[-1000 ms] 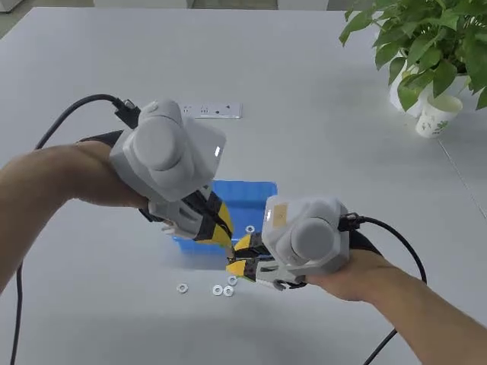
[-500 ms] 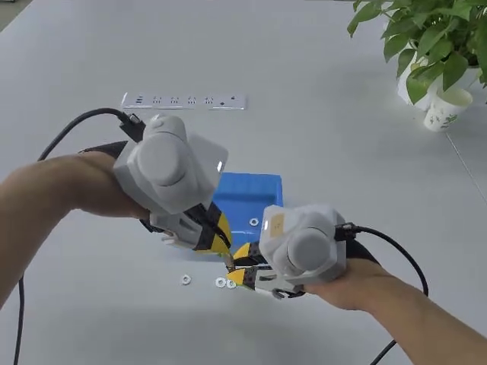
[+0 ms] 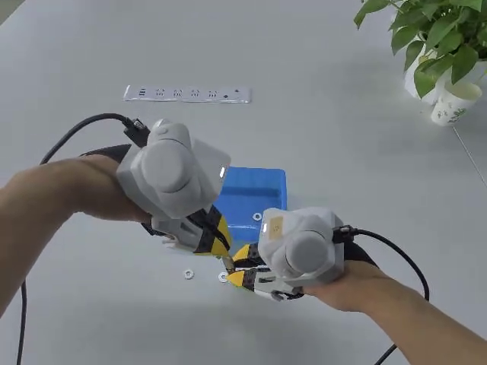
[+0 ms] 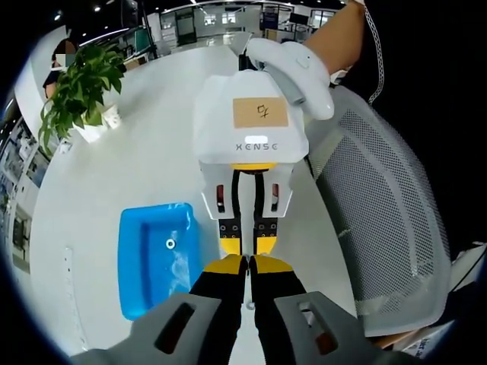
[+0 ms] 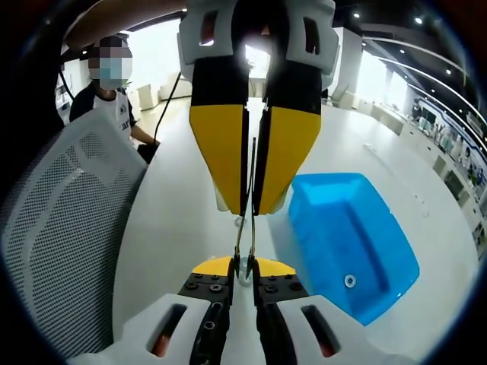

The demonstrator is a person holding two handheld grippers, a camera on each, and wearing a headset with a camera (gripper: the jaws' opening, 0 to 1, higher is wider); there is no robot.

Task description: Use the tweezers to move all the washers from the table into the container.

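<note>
As my left gripper (image 4: 249, 262) and right gripper (image 5: 243, 270) face nose to nose, both pinch the tweezers (image 5: 246, 237); one washer (image 3: 257, 217) lies in the container (image 3: 262, 186); two washers (image 3: 188, 273) on the table (image 3: 342, 114).

Bright, even overhead light fills the head view, sharp throughout, with soft, faint shadows on the counter (image 3: 358, 152). Both gripper views bow strongly toward their edges; ceiling lamps (image 5: 417, 20) glare, and a pale sheen lies on the container (image 4: 152, 251).
</note>
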